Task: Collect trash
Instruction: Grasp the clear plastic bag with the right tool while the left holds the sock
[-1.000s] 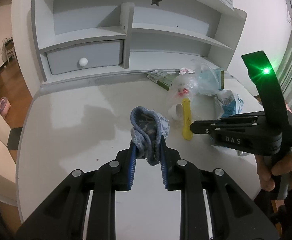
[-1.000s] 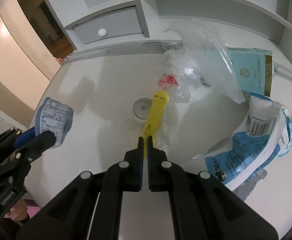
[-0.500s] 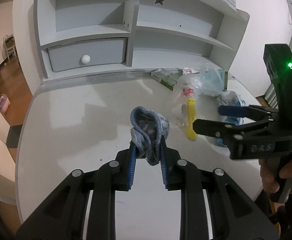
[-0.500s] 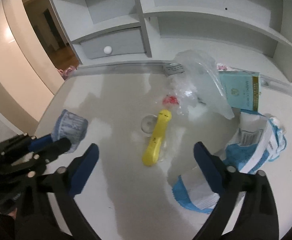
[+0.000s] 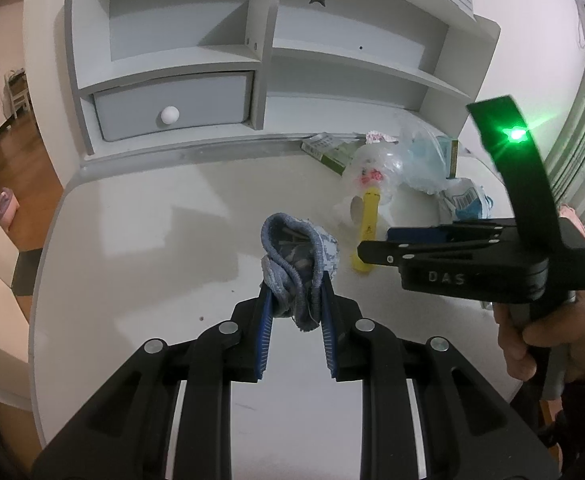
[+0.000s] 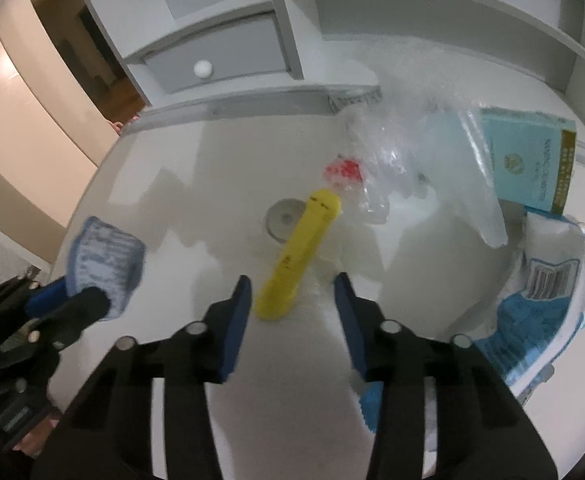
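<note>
White and curved at its front edge, the desk (image 5: 140, 240) runs back to a grey shelf unit (image 5: 260, 60) with a drawer (image 5: 172, 106) and a round white knob; wood floor shows beyond the desk's left side. Trash lies toward the desk's right half. A yellow strip-shaped piece (image 6: 298, 260) lies flat beside a small round lid (image 6: 286, 220), its near end between the spread, released jaws of the right gripper (image 6: 292, 292), which touch nothing. Behind it sit crumpled clear plastic bags (image 6: 432, 168), a teal box (image 6: 532, 160) and a blue-and-white wrapper (image 6: 548, 300). To the left, held above the desk, the left gripper (image 5: 294, 300) is clenched on a bunched blue-grey cloth (image 5: 296, 256). Plastic partly covers the box.
</note>
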### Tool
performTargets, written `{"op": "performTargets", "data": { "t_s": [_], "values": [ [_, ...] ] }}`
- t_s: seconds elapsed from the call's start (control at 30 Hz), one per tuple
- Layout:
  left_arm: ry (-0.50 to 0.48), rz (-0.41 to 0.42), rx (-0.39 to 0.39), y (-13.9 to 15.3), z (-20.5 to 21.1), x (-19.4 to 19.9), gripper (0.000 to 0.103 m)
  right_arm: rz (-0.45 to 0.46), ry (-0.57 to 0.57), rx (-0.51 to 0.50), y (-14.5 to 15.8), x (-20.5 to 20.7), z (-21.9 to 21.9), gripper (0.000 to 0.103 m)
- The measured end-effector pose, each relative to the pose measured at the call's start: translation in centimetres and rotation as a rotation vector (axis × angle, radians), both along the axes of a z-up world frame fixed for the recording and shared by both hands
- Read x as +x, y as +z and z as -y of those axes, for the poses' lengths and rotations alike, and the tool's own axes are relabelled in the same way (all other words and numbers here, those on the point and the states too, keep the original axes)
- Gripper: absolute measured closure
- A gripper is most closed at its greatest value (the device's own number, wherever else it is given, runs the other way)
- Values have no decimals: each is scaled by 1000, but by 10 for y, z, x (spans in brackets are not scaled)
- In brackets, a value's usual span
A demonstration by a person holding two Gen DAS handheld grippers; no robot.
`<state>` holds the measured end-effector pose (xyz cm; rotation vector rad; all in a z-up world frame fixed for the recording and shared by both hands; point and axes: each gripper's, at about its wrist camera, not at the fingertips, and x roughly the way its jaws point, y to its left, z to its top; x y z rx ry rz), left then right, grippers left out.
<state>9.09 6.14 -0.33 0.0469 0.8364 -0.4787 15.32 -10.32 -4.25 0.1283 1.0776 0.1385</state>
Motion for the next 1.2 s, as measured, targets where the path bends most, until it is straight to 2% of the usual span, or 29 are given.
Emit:
{"op": "performTargets", "data": {
  "t_s": [0.07, 0.2, 0.3, 0.33, 0.4, 0.43, 0.47, 0.5, 0.67, 0.73, 0.8, 0.83, 0.87, 0.9, 0.93, 0.97, 1.13, 1.17, 1.2],
  "values": [
    [2, 2, -2, 1, -1, -1, 82, 17, 7, 5, 6, -7, 1, 98],
    [13, 5, -1, 2, -4, 0, 82, 68, 35, 46, 26, -29, 6, 98],
    [23, 4, -5, 1, -6, 1, 82, 115, 34, 41, 42, -41, 9, 98],
    [27, 0, -8, 0, -6, 2, 82, 104, 28, 53, 42, -40, 13, 92],
    [34, -4, -11, 0, -6, 2, 82, 103, -19, 60, 44, -33, 23, 57],
    [33, -5, -14, 0, -5, 1, 82, 126, -52, 63, 46, -30, 29, 20],
    [28, -4, -14, 0, -5, 1, 82, 132, -75, 77, 47, -26, 34, 14],
    [21, -1, -13, 1, -4, -1, 82, 120, -85, 95, 45, -20, 35, 15],
    [15, -6, 0, -1, -6, -1, 82, 38, -176, 152, 28, 16, 50, 19],
    [20, -8, 3, -2, -8, 0, 82, 28, -216, 125, 26, 32, 50, 20],
    [26, -15, 5, -3, -8, 2, 82, 5, -252, 94, 24, 51, 49, 29],
    [26, -16, 5, -3, -8, 2, 82, -2, -262, 86, 24, 55, 49, 37],
    [27, -19, 5, -4, -9, 3, 82, -10, -265, 85, 23, 59, 49, 64],
    [28, -21, 5, -4, -9, 3, 82, -21, -260, 111, 22, 61, 50, 77],
    [30, -21, 4, -4, -9, 3, 82, -19, -261, 149, 24, 60, 52, 77],
    [31, -20, 2, -3, -9, 2, 82, 2, -259, 157, 28, 57, 51, 78],
    [29, 2, 4, 5, -7, 0, 82, 285, -221, 104, 84, 19, 47, 78],
    [31, 6, 3, 7, -5, 0, 82, 364, -221, 80, 100, 8, 48, 78],
    [32, 9, 2, 9, -4, 0, 82, 403, -213, 51, 109, 3, 46, 78]
  ]
}}
